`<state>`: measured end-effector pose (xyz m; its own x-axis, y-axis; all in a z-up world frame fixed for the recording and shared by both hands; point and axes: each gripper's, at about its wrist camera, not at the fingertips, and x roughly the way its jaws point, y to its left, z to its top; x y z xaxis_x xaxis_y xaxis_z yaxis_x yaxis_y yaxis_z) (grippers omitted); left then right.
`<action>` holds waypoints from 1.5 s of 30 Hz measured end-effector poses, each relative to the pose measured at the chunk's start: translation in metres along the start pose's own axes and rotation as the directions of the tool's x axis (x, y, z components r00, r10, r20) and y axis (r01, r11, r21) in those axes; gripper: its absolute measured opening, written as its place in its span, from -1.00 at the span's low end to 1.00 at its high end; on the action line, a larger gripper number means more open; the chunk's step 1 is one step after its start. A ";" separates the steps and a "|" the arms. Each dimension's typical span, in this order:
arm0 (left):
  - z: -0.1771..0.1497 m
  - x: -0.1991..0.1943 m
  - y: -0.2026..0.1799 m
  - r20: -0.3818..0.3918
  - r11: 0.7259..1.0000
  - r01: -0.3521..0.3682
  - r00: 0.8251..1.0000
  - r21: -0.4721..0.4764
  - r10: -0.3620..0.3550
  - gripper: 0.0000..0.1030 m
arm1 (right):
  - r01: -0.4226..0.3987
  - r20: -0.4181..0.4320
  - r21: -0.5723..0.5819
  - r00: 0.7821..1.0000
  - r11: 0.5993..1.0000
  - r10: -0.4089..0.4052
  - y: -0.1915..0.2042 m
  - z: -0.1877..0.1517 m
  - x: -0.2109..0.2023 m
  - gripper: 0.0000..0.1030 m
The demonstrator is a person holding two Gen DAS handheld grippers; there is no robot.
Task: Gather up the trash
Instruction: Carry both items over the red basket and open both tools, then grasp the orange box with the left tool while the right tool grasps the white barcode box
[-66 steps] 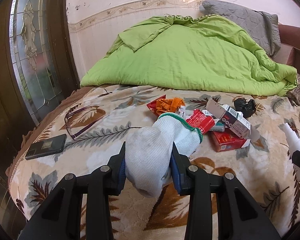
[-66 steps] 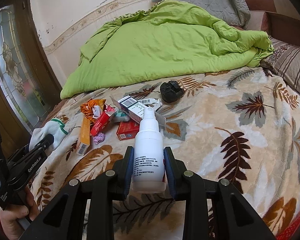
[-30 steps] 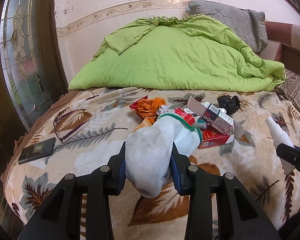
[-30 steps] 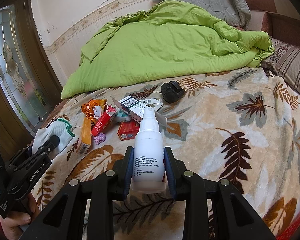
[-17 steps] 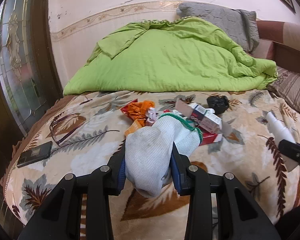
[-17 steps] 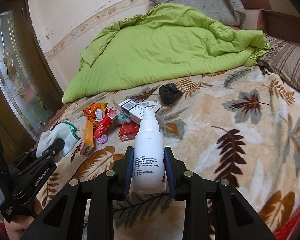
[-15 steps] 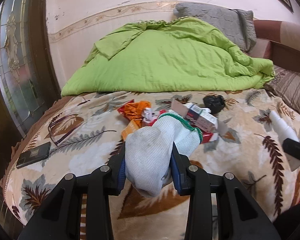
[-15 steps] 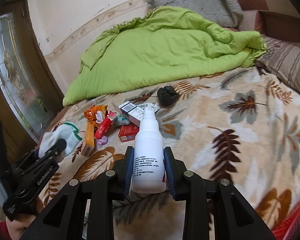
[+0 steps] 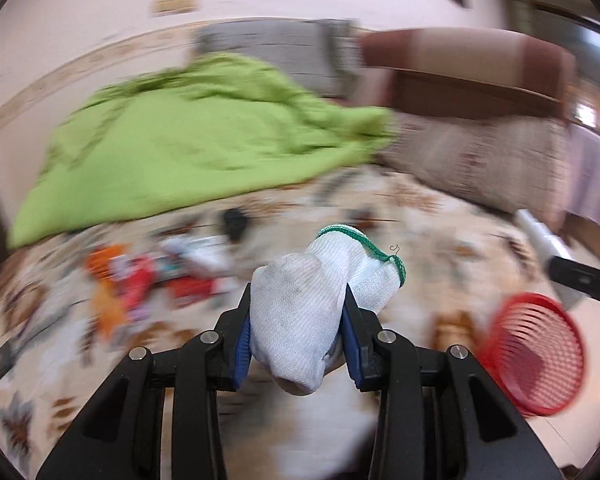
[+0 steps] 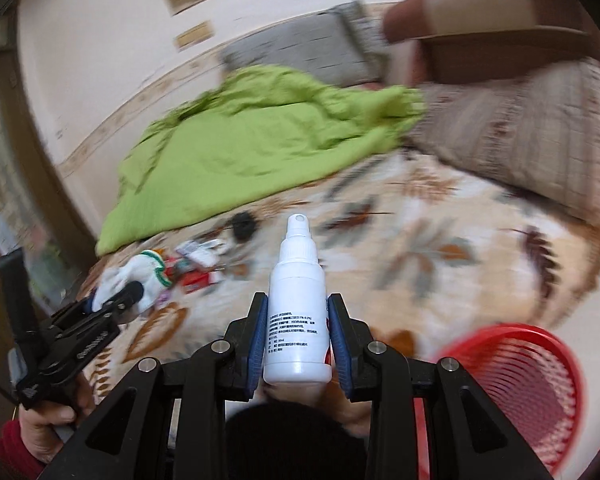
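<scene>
My left gripper [image 9: 297, 322] is shut on a white sock with a green cuff [image 9: 312, 312], held above the leaf-patterned bedspread [image 9: 428, 236]. My right gripper [image 10: 298, 334] is shut on a white spray bottle [image 10: 298, 300], nozzle pointing away. A red mesh basket [image 10: 524, 384] sits low at the right of the right wrist view, and the same red basket [image 9: 536, 354] shows at the lower right of the left wrist view. The left gripper [image 10: 112, 300] with the sock appears at the left of the right wrist view. A blurred pile of wrappers and boxes [image 9: 148, 280] lies on the bed.
A green quilt [image 9: 188, 140] covers the far half of the bed, with a grey pillow [image 9: 276, 52] and a striped pillow [image 10: 520, 132] behind and to the right. A small black object [image 10: 244, 226] lies near the quilt's edge. A hand in a red sleeve [image 10: 40, 420] holds the left gripper.
Both views have swung sharply to the right and are motion-blurred; the trash pile slid left and a red basket came into view at the lower right. Both grips are unchanged.
</scene>
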<state>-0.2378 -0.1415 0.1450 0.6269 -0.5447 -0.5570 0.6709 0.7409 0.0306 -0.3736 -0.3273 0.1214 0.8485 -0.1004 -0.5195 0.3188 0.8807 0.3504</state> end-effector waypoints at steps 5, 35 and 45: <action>0.007 0.015 -0.072 -0.089 0.966 0.253 0.965 0.053 -0.248 -0.29 | 0.110 -0.017 0.117 0.994 0.987 -0.109 -0.062 -0.011 -0.035 -0.38; 0.001 0.025 -0.011 -0.142 0.973 0.210 0.965 -0.098 -0.222 0.36 | 0.068 -0.092 0.031 0.994 0.997 -0.064 -0.050 -0.013 0.004 -0.19; -0.036 0.008 0.167 -0.164 0.922 -0.128 0.984 -0.364 0.072 0.41 | -0.103 -0.161 -0.216 0.985 0.971 0.068 0.084 0.010 0.106 0.00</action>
<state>-0.1349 -0.0082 0.1153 0.6002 -0.4186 -0.6816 0.3945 0.8962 -0.2029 -0.2526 -0.2685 0.1038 0.7890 0.0357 -0.6133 0.1311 0.9655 0.2249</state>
